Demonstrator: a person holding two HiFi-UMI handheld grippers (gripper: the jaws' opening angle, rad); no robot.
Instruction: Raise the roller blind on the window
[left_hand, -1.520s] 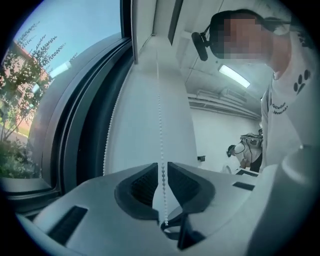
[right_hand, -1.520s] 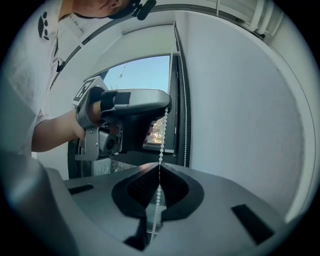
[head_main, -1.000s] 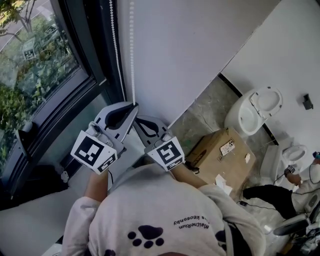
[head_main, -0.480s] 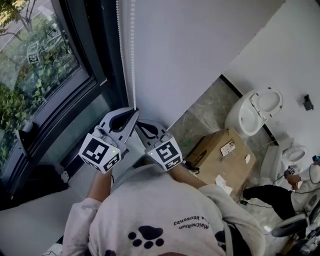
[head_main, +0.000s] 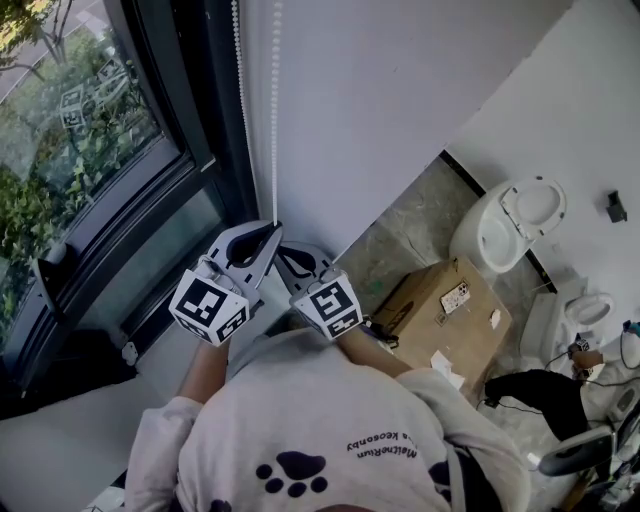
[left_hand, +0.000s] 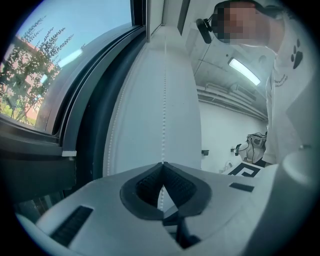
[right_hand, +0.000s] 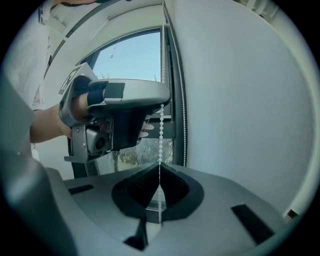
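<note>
Beside the person, at the left of the head view, the tall dark-framed glass window (head_main: 90, 150) takes up most of that side, and its pane is bare wherever the pictures show it: trees and sky come through, and no blind fabric hangs over the glass. The roller blind itself, tube or cloth, cannot be made out in any view, so how high it already stands I cannot tell. Judging by the uncovered pane, either much of the raising is done or the fabric sits above what the cameras catch.

Next to the frame stands the plain white painted wall (head_main: 400, 100). Along its edge hangs the thin white bead chain (head_main: 275, 120) in two strands, one close to the frame and one just out from it.

Both grippers are on the outer strand. The left gripper (head_main: 268, 232), grey with a black-and-white marker cube, has its jaws pressed together on the white bead chain (left_hand: 164, 100), which rises straight and taut above them. The right gripper (head_main: 285, 255) sits just below, its jaws likewise closed on the same strand, with a short run of beads between the two.

Both hold low on the chain, down by the bottom of the window frame, so I judge this pull close to spent. What is left is to let go, reach higher and draw again until the blind is fully up
</note>
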